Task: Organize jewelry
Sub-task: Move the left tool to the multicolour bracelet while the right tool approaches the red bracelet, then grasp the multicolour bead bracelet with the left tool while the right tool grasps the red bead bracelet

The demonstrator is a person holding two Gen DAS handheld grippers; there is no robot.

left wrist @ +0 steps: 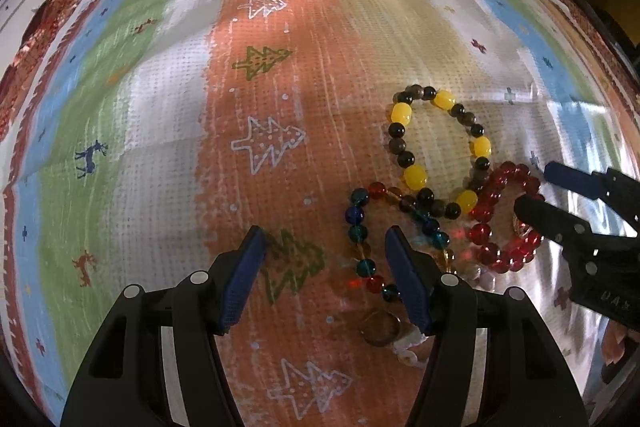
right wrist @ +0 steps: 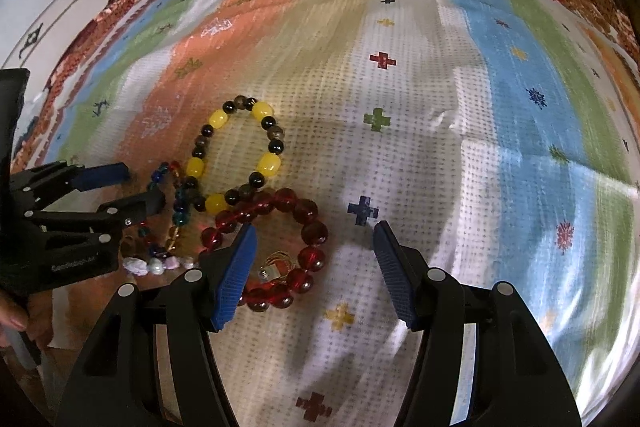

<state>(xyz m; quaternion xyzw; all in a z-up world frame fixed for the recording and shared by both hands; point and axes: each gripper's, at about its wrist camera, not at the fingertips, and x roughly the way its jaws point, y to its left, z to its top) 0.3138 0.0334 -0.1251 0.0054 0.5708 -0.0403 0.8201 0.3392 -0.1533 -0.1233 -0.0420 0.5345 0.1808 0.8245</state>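
Note:
Three bead bracelets lie overlapping on the patterned cloth: a yellow-and-black one (left wrist: pixel 440 151) (right wrist: pixel 240 151), a red one (left wrist: pixel 506 219) (right wrist: pixel 280 243), and a multicolour one (left wrist: pixel 364 239) (right wrist: pixel 178 203). A small gold ring (left wrist: pixel 378 327) and pale pearl-like beads (right wrist: pixel 154 265) lie near them. A small gold piece (right wrist: pixel 274 267) sits inside the red bracelet. My left gripper (left wrist: pixel 324 239) (right wrist: pixel 138 187) is open and empty just left of the multicolour bracelet. My right gripper (right wrist: pixel 314 231) (left wrist: pixel 536 187) is open and empty, its left finger over the red bracelet.
The cloth (left wrist: pixel 160 147) (right wrist: pixel 480 147) has striped bands with tree, deer and cross prints and a floral border. White wall or furniture (right wrist: pixel 60 7) shows beyond the far left edge.

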